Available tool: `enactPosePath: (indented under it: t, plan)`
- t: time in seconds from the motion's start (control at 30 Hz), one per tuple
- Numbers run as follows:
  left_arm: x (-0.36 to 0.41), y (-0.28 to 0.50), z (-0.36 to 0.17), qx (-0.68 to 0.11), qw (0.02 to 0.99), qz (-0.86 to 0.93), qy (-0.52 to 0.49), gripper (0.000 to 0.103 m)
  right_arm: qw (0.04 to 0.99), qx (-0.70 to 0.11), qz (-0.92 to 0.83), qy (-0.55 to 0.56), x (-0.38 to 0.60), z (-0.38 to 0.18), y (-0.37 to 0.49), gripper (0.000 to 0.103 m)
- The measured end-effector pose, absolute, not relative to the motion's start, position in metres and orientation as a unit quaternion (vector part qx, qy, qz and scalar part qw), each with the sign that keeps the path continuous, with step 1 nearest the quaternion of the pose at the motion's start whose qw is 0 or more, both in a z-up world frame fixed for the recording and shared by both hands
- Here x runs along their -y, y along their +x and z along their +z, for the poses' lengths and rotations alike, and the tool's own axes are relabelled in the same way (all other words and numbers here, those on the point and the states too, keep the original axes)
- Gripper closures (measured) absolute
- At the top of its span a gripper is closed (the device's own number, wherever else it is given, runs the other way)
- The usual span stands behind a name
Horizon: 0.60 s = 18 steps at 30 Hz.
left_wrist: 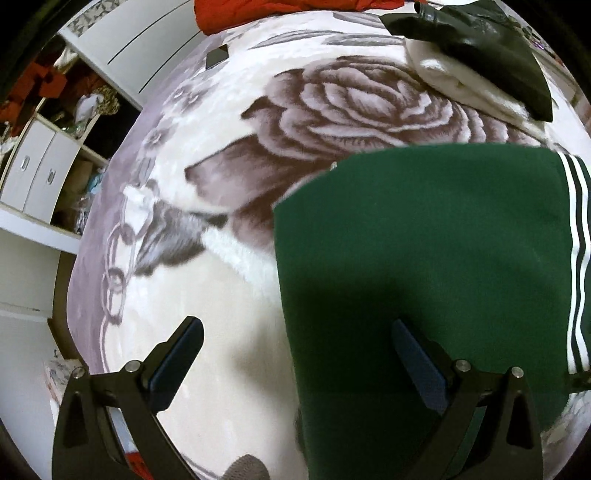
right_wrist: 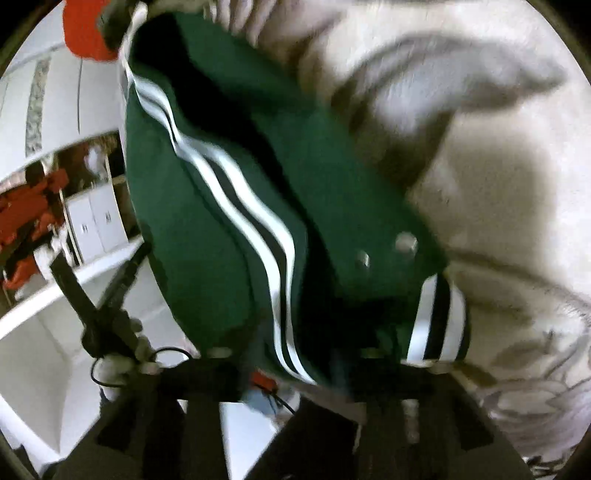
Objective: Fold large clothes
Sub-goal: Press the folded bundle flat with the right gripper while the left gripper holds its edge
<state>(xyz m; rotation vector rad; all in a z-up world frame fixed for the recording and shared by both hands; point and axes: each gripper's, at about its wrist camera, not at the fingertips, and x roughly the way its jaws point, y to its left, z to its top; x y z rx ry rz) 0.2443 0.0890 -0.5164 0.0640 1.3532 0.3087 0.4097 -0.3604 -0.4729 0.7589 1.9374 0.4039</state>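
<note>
Garment: green jacket (left_wrist: 424, 258) on floral blanket (left_wrist: 207, 332), at 3 o'clock.
Left gripper (left_wrist: 297, 354): wide open — empty.
Right gripper (right_wrist: 295, 373): apparently pinching jacket's striped edge — blurred.
Risk: cloth slipping, fold skewing.

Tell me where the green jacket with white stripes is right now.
In the left wrist view the green jacket lies on the rose-print blanket, right of centre, below the folded white garment.

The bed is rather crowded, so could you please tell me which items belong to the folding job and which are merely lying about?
Job:
- dark green fleece garment with white stripes
- left gripper, open
- right gripper

Lying about:
- red cloth
- black garment
- folded white cloth
- rose-patterned blanket
</note>
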Motion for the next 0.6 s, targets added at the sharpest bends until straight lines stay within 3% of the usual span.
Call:
enactPosePath:
  t: [0.03,0.1,0.17,0.4,0.6]
  plan:
    - [-0.087,0.24,-0.518,-0.624,0.768,0.143,0.03,0.0,0.484,-0.799,0.174,0.313,0.35,-0.482,0.408,0.042]
    - [-0.082,0.232,-0.521,-0.63,0.762,0.143,0.039,0.0,0.492,-0.792,0.162,0.322,0.339,-0.493,0.402,0.073]
    - [-0.079,0.224,-0.521,-0.634,0.759,0.141,0.042,0.0,0.502,-0.794,0.134,0.316,0.335,-0.483,0.401,0.088]
    - [-0.075,0.207,-0.522,-0.63,0.768,0.115,0.009,0.0,0.585,-0.736,0.094,0.329,0.383,-0.4,0.4,0.097]
    - [-0.067,0.213,-0.533,-0.639,0.76,0.114,0.03,0.0,0.546,-0.778,0.029,0.311,0.392,-0.484,0.408,0.1]
